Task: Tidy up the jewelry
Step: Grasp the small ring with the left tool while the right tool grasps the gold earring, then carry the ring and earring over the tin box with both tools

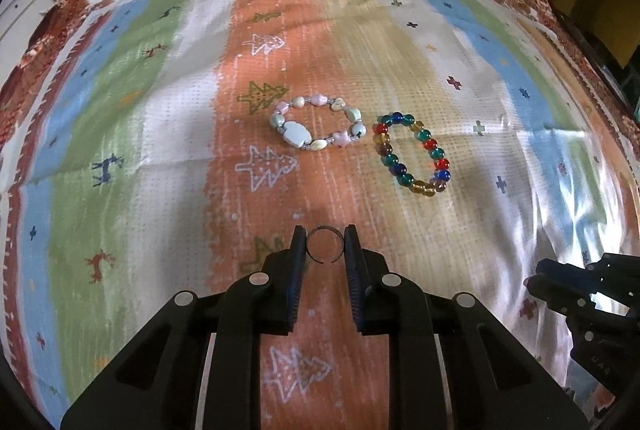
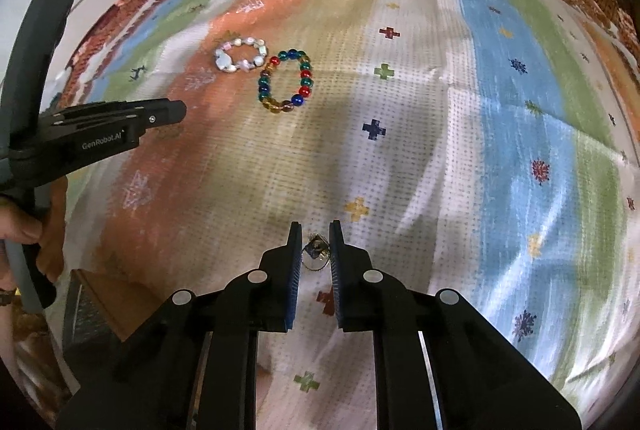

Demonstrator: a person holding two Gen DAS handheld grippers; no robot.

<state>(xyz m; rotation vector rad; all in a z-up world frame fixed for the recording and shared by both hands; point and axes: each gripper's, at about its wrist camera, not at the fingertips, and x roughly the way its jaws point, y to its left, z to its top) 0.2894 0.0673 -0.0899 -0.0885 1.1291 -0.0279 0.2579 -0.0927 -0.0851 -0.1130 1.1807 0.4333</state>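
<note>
- Left hand-held gripper (image 1: 324, 244): pinching a thin open-band ring (image 1: 325, 245) right at the fingertips. Band stands crosswise between the pads, gap in the band on the near side.
- Right hand-held gripper (image 2: 315, 245): nearly pressed together, pinching a small ring w/ a dark stone (image 2: 316, 250) at the tips. Grip looks shallow, on the setting end, metal loop hanging just below.
- Step in hand, as I read it: both rings gripped, prob. just off the patterned cloth (image 1: 160, 150); next is carrying them to a spot, likely by the bracelets.
- Doing it well: keep squeeze steady, no extra force on the left. An open band can spring shut or pop sideways out of the pads. Move slow, keep tips angled down, set down on the cloth before spreading the fingers.
- Right ring risk: a tip-only hold could let it swivel, so avoid wrist rolls in transit.
- Pastel bead bracelet (image 1: 318, 124) and multicolour glass-bead bracelet (image 1: 412, 156) lie ahead of the left hand-held gripper, just beside each other; touching or not, can't tell. Multicolour one is ahead-right.
- From the right hand-held gripper both bracelets are well ahead and to the left.
- Only the left view shows the open band clearly.
- Only the right view shows the stone ring, plus the left tool side-on, a person's hand (image 2: 24, 226) on its handle, and a wooden edge (image 2: 108, 306) at the cloth's near-left.
- Left view catches the right tool at far right only, its jaws unreadable there.
</note>
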